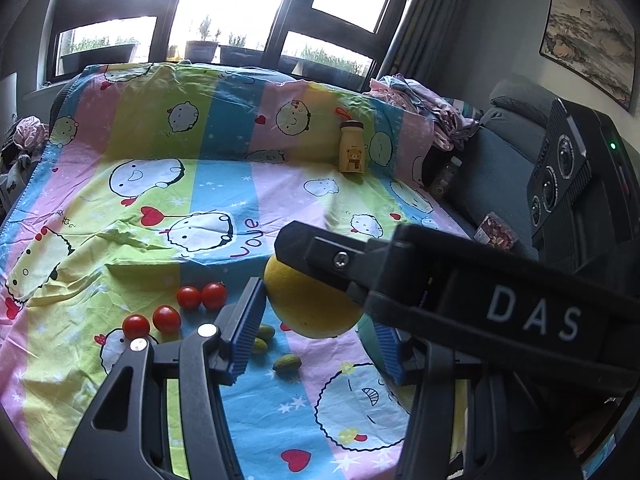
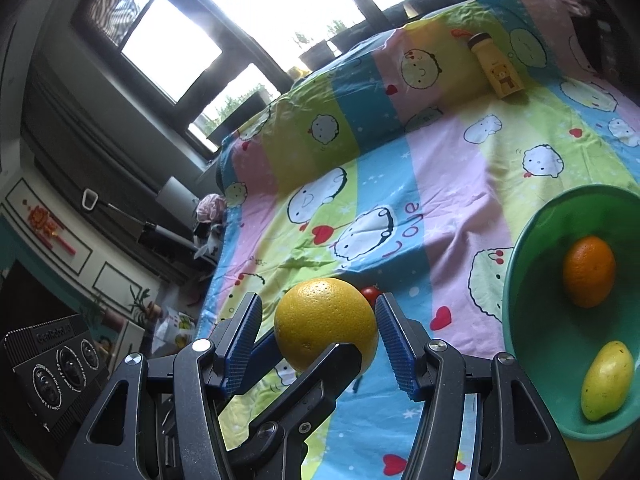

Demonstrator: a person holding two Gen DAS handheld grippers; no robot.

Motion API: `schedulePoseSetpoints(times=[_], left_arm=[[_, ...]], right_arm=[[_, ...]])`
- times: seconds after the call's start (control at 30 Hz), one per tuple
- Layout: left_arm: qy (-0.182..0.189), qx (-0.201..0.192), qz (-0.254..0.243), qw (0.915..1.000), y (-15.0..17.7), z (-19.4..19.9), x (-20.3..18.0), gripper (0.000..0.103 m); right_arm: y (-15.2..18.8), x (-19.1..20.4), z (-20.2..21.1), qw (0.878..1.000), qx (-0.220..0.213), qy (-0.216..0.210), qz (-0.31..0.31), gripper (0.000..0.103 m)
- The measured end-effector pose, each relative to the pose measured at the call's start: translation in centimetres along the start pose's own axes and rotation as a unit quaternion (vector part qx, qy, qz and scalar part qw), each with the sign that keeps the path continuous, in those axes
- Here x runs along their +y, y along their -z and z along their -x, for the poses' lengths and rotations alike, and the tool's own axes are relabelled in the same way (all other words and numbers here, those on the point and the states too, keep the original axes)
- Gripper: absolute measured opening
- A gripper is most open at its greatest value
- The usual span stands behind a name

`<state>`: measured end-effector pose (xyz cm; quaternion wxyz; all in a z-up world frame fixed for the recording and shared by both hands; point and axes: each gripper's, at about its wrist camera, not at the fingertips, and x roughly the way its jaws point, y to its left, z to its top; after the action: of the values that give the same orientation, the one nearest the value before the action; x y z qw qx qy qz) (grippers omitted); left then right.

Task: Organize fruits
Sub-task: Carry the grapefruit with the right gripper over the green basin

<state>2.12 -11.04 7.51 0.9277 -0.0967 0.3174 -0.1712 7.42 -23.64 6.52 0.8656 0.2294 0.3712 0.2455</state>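
A large yellow grapefruit (image 1: 312, 304) sits between both grippers above the cartoon bedsheet (image 1: 224, 184); it also shows in the right wrist view (image 2: 326, 322). My left gripper (image 1: 320, 336) is open around it, and its fingers (image 2: 320, 376) reach under the fruit in the right wrist view. My right gripper (image 2: 320, 340) is open with its pads apart from the fruit; its body (image 1: 460, 292) crosses the left wrist view. Several cherry tomatoes (image 1: 188, 308) and small green fruits (image 1: 286, 361) lie on the sheet. A green bowl (image 2: 516, 280) holds an orange (image 2: 588, 270) and a yellow mango (image 2: 606, 384).
A yellow bear bottle (image 1: 351, 147) stands at the back of the sheet; it also shows in the right wrist view (image 2: 502, 70). A grey sofa (image 1: 500, 168) with a snack packet (image 1: 496, 232) lies right. Clothes (image 1: 420, 104) are piled at the back right corner.
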Motion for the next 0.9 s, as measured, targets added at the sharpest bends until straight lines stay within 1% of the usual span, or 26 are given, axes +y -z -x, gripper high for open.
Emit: schedulePoseSetpoints(times=[0.2, 0.9], left_arm=[[0.007, -0.002, -0.014, 0.9999, -0.3, -0.2, -0.9, 0.052], [0.025, -0.002, -0.046, 0.9986, -0.9, -0.9, -3.0, 0.052]], right_arm=[[-0.1, -0.4, 0.9, 1.0, -0.014, 0.003, -0.003, 0.062], [-0.4, -2.2, 2.9, 0.999, -0.041, 0.009, -0.02, 0.062]])
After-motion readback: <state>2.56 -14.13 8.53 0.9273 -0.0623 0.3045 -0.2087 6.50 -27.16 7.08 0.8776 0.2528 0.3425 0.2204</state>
